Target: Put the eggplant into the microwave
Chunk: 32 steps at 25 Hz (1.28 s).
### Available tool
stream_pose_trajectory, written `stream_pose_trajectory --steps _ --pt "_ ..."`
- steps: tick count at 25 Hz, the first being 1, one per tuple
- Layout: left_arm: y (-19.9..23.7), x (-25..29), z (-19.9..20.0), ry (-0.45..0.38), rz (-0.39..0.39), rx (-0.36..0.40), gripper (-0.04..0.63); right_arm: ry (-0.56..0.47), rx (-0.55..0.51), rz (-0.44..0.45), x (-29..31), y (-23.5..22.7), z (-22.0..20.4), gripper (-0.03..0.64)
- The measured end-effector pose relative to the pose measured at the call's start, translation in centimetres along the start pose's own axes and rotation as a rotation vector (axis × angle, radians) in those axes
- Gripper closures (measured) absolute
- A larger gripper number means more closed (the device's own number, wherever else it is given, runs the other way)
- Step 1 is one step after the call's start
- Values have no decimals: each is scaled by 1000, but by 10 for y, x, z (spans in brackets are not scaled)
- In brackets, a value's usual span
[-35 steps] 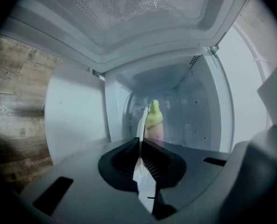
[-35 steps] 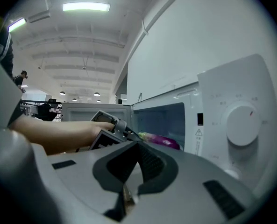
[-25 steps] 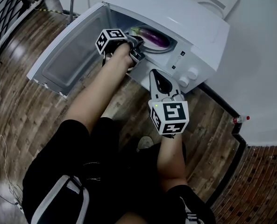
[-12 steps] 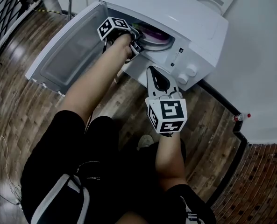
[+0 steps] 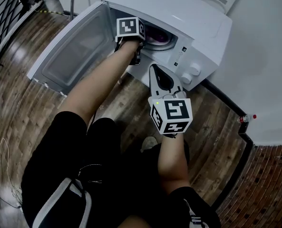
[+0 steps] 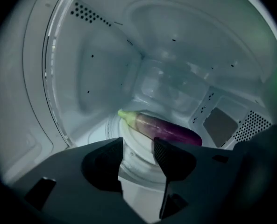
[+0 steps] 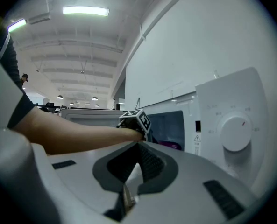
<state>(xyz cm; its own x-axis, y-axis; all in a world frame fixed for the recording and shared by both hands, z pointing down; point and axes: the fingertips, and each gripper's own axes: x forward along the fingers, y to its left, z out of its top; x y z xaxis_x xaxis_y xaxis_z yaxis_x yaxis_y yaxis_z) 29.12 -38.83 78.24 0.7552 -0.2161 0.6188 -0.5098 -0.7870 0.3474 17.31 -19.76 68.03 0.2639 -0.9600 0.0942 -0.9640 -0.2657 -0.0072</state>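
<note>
The left gripper view best shows the eggplant (image 6: pixel 164 127) lying free just beyond the wide, newly opened jaws of the left gripper (image 6: pixel 138 146). Outside the microwave (image 5: pixel 179 18), the right gripper (image 7: pixel 138 145) is closed and empty.

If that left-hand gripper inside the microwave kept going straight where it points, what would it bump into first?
Probably the round white turntable plate, just short of the purple eggplant lying on it, though depth is unclear. The left gripper has just been opening its jaws; nothing is between them.

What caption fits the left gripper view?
Left gripper, jaws just opened and empty, before the eggplant on the turntable inside the microwave.
</note>
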Motion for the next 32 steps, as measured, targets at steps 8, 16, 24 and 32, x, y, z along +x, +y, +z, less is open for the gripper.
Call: stream_pose_trajectory --steps 8,16,24,32 --pt "3 -20 11 -149 49 167 376 -1 -12 0 0 5 0 612" --pt "-19 -99 13 -430 -42 355 595 10 52 -74 9 -6 -3 612" --pt "-19 -166 -33 -530 -77 415 595 28 139 -113 18 -7 -12 612" --pt "-17 -195 -67 -524 -110 364 595 42 129 -119 30 4 -18 612"
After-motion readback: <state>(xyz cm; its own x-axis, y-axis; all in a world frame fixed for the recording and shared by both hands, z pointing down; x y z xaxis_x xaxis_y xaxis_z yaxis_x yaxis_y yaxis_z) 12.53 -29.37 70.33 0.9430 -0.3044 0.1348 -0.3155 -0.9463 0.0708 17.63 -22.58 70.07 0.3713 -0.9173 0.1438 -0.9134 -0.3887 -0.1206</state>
